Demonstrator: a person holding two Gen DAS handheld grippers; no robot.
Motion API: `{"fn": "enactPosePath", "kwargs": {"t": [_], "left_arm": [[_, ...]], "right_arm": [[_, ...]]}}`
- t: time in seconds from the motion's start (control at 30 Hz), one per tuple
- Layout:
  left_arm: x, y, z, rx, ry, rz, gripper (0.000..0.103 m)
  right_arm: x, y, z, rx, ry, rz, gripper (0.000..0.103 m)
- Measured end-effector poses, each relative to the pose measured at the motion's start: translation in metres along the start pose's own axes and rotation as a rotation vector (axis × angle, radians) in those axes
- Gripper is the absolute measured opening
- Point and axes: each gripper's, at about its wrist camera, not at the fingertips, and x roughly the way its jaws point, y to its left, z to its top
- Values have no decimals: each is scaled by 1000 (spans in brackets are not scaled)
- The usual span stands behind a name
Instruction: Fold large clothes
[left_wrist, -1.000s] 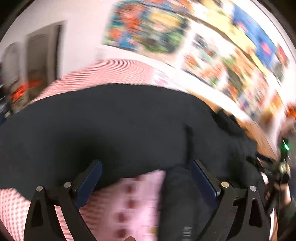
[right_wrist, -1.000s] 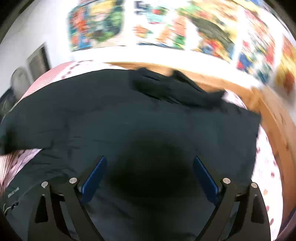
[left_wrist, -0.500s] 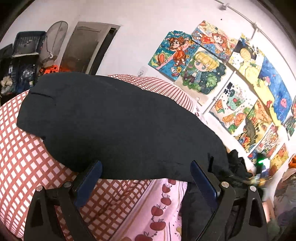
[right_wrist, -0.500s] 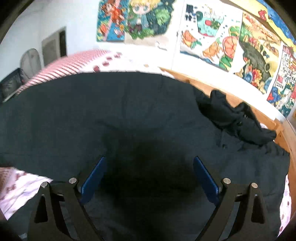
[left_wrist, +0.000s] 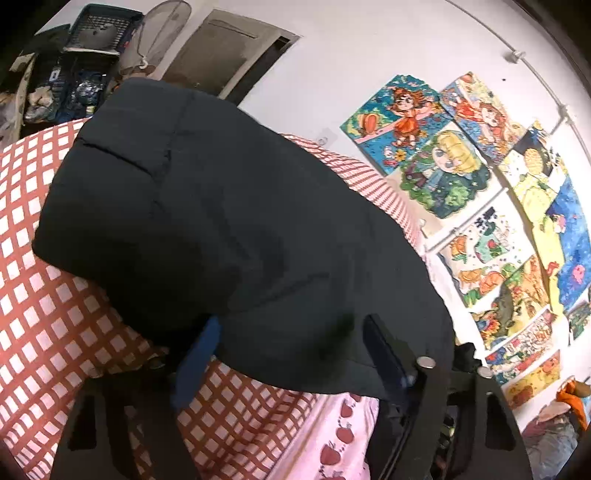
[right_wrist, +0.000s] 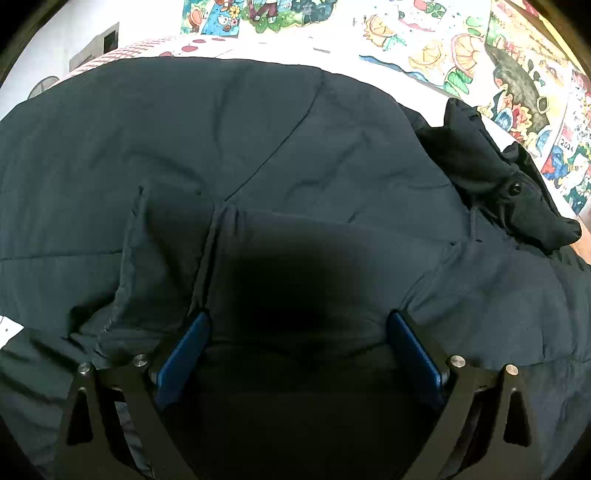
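In the left wrist view a big black padded jacket (left_wrist: 221, 229) fills the middle of the frame, lying across a bed. Its near edge drapes over the left gripper (left_wrist: 291, 354), so that the fabric sits between the two blue-padded fingers (left_wrist: 195, 362), which stand wide apart with nothing pinched. Below the jacket, at the left and lower left of the frame, a red-and-white checked blanket (left_wrist: 40, 325) shows, and at the bottom centre a pink sheet with apple prints (left_wrist: 332, 439) lies beside it. The upper right of the frame holds a white wall covered with bright cartoon drawings (left_wrist: 443, 162). At the upper left stand a grey door (left_wrist: 221, 51), a round fan (left_wrist: 162, 33) and stacked crates (left_wrist: 99, 33) of odds and ends.

In the right wrist view the same jacket (right_wrist: 258, 155) spreads over nearly the whole frame, with quilted seams and a fold ridge running down toward the lower centre. The right gripper (right_wrist: 299, 354) hangs low over the cloth, its fingers (right_wrist: 417, 354) also spread wide, fabric lying between them but not clamped. At the right edge the hood (right_wrist: 491, 173) lies bunched, with a round black button (right_wrist: 514, 189) on it. A small white tag (right_wrist: 9, 328) peeks out at the far left. More drawings (right_wrist: 498, 55) line the wall along the top.
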Motion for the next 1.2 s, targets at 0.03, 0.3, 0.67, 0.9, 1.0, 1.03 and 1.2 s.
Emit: {"fn": "enactPosePath", "kwargs": {"t": [0.03, 0.3, 0.67, 0.9, 1.0, 1.03, 1.2], "left_arm": [[2, 2, 1, -11, -3, 4, 61], [-3, 5, 10, 28, -54, 15, 8], [-64, -89, 9, 525, -342, -98, 4], [-108, -201, 4, 818, -370, -387, 4], [-116, -251, -18, 932, -340, -504, 2], [-120, -264, -27, 963, -333, -541, 2], [-128, -331, -99, 1118, -278, -706, 2]], "right_arm": [[-1, 0, -1, 2, -3, 2, 96], [-1, -1, -9, 5, -32, -1, 96], [-28, -12, -11, 53, -125, 13, 95], [-94, -82, -4, 228, -193, 89, 96], [-116, -116, -26, 225, -167, 36, 96], [-122, -128, -36, 221, -158, 13, 96], [-155, -202, -90, 330, -149, -12, 96]]}}
